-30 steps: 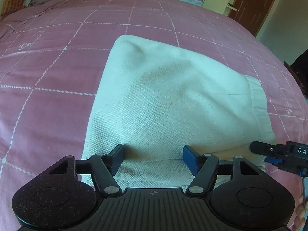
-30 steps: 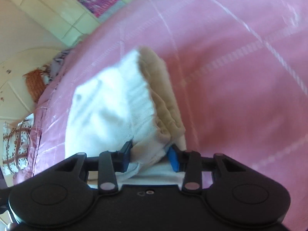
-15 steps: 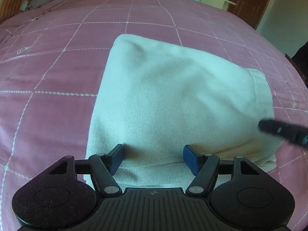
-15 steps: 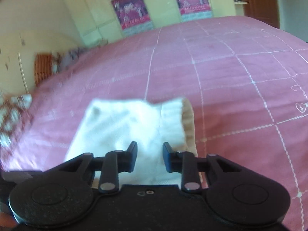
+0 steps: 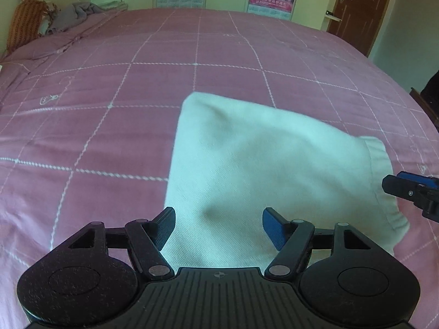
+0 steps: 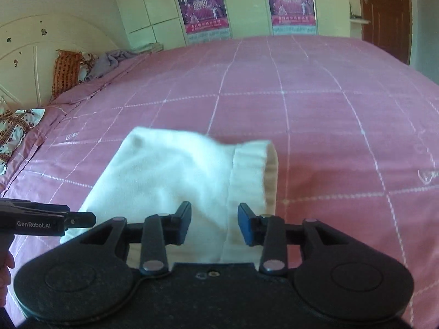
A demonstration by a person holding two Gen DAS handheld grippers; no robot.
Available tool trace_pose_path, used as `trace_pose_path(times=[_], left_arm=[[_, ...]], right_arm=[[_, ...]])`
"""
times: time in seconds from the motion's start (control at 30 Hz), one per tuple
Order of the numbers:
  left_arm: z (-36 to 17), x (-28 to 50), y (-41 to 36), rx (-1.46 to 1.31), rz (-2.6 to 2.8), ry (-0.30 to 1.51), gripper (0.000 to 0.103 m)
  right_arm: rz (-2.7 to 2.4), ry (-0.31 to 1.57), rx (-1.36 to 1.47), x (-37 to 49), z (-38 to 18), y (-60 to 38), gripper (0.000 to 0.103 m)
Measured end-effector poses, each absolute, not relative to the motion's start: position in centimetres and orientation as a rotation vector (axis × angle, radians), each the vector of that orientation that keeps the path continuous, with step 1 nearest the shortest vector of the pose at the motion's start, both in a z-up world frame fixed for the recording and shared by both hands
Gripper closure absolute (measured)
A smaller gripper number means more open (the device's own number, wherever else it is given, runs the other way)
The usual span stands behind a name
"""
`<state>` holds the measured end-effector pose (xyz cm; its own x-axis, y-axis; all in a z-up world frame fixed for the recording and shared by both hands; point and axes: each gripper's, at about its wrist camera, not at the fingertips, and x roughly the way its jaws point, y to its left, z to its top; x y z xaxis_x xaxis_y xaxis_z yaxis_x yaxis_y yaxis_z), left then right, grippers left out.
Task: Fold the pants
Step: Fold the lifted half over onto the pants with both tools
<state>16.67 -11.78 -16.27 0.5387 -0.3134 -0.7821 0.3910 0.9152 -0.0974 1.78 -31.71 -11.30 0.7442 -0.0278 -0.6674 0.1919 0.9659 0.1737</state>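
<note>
Midway across a pink bed cover stitched with a white grid, a pair of white knit pants lies folded into a compact block, its ribbed waistband at the 3 o'clock edge. Above the fold's near edge, the left gripper holds its jaws wide apart, gripping nothing. At 3 o'clock in the same view, the right gripper hangs over the waistband end, jaws opening and clear of the cloth. Two magenta posters hang at 12 o'clock; an orange patterned pillow sits at 10 o'clock.
</note>
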Motion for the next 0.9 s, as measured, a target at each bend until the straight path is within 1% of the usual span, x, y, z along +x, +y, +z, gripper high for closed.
trace_pose_path(times=[0.03,0.07,0.2,0.23,0.27,0.33,0.4,0.43,0.5,0.53,0.57,0.63,0.73,0.8,0.9], left_arm=[[-16.5,17.4,-11.8,0.086,-0.415,0.918,0.033],[-16.7,18.2,-12.0,0.080,-0.413,0.927,0.033],[-19.4,20.4,-13.7,0.116,-0.428,0.996,0.033],[-20.6,20.9,-14.1,0.122,-0.423,1.015,0.027],[-21.1,20.9,-14.1,0.111,-0.419,1.005,0.017],[-21.4,21.1,-14.0,0.121,-0.399,1.004,0.008],[-20.9,21.4,-13.4,0.087,-0.405,1.022,0.008],[-20.5,21.5,-13.0,0.087,-0.401,1.017,0.008],[-19.9,21.7,-12.2,0.103,-0.390,1.005,0.008],[-19.8,21.8,-11.8,0.109,-0.388,1.003,0.008],[-19.8,21.9,-11.4,0.108,-0.395,1.010,0.008],[-20.3,22.5,-10.4,0.068,-0.422,1.048,0.008],[-21.3,23.0,-9.3,-0.039,-0.450,1.125,0.008],[-22.1,23.4,-8.8,-0.090,-0.467,1.174,0.000],[-22.6,23.1,-8.5,-0.099,-0.495,1.170,0.000]], right_arm=[[-0.120,0.719,0.203,2.9,-11.0,-31.5,0.056],[-0.121,0.718,0.177,3.7,-10.9,-31.2,0.056],[-0.140,0.744,0.153,7.1,-12.4,-31.6,0.059],[-0.156,0.781,0.150,7.8,-13.5,-31.9,0.059],[-0.164,0.822,0.156,8.2,-14.8,-32.3,0.059],[-0.160,0.848,0.191,8.3,-16.6,-33.3,0.059],[-0.148,0.845,0.206,8.1,-16.1,-33.5,0.059],[-0.138,0.841,0.222,7.9,-15.6,-33.7,0.056],[-0.120,0.816,0.287,7.0,-14.5,-34.6,0.044],[-0.122,0.810,0.323,6.3,-14.1,-35.3,0.027],[-0.123,0.815,0.350,5.7,-14.0,-35.8,0.020],[-0.113,0.843,0.394,4.7,-14.4,-36.8,0.022],[-0.095,0.916,0.545,3.5,-16.4,-38.6,0.022],[-0.078,0.932,0.677,2.7,-17.9,-39.6,0.022],[-0.055,0.912,0.811,2.1,-19.0,-40.3,0.019]])
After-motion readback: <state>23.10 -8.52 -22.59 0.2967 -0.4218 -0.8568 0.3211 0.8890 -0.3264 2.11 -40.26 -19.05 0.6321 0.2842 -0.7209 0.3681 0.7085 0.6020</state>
